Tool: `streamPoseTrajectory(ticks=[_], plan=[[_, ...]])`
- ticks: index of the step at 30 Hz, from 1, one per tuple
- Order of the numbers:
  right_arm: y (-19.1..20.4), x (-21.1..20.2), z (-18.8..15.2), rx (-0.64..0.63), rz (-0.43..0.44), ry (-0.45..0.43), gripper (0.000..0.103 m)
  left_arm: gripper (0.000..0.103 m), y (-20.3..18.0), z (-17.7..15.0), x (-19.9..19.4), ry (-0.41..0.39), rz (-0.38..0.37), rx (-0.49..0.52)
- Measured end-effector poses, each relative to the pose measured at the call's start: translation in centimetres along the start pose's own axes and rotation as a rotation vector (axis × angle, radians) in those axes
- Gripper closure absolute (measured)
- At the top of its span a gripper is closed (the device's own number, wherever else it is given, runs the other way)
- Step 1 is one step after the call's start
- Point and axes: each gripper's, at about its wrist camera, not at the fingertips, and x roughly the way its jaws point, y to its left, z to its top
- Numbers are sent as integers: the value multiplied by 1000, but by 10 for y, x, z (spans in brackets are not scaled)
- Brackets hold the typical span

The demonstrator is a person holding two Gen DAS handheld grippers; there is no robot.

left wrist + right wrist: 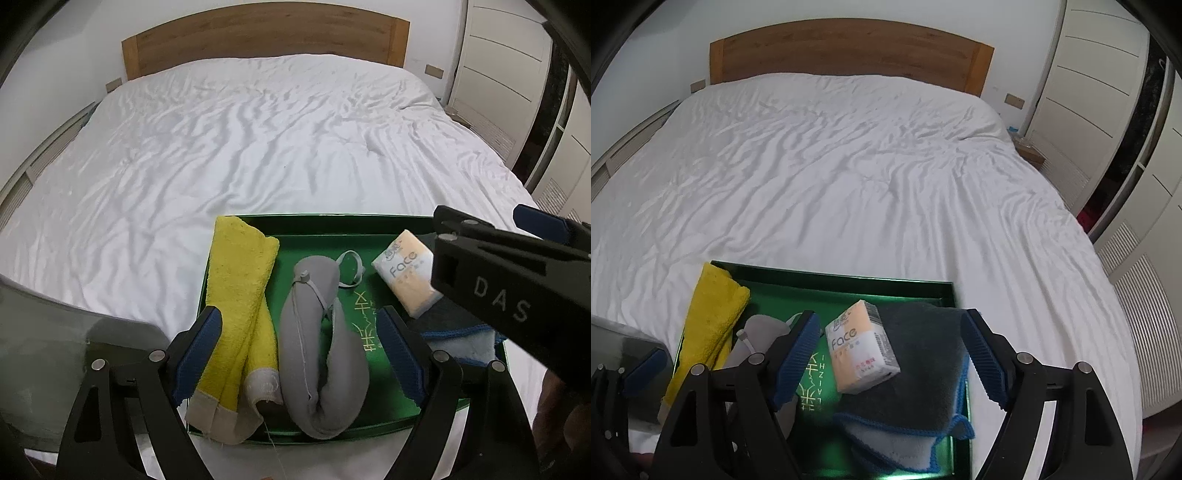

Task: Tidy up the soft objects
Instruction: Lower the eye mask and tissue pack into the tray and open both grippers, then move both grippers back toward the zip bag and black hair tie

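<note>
Left tongs [298, 350] nearest the lens, spread wide, pinching nothing, blue pads hanging over the near end of the green tray [314, 227]. Between the pads: yellow towel [236, 310], folded long, on the tray's left side with its near hem spilling over the near rim, and just right of it a grey padded eye mask [317, 354] with its elastic strap looped toward the far side. Right tongs [890, 354] also spread, empty, over the tray's right half, straddling a tissue pack [862, 347] (printed "Face") that lies tilted on a dark grey cloth with blue trim [919, 373]. Tray sits at the near edge of the bed [258, 140], white sheet wrinkled.

All soft items appear to be in the tray, so probably late in the task.

Risks, as judgement: towel hem overhanging the rim could snag a left pad and drag the towel out. Mask strap is loose and could catch on a pad. Tissue pack rests unevenly on the cloth, so a lopsided pinch may tip it off. Soft mattress under the tray means a downward push could tilt it.
</note>
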Motion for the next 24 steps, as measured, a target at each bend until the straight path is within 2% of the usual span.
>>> streamPoseTrajectory(ticks=[8,17,24], plan=[[-7,-33,-9,29,-35,-19,24,22,-3,-1,-23,-19,-18,22],[-19,-83,-28,50,-76,-30,24,22,-10,-15,-74,-56,-83,80],[-18,-143,-53,57,-99,-53,24,22,-4,-43,-139,-98,-203,117]])
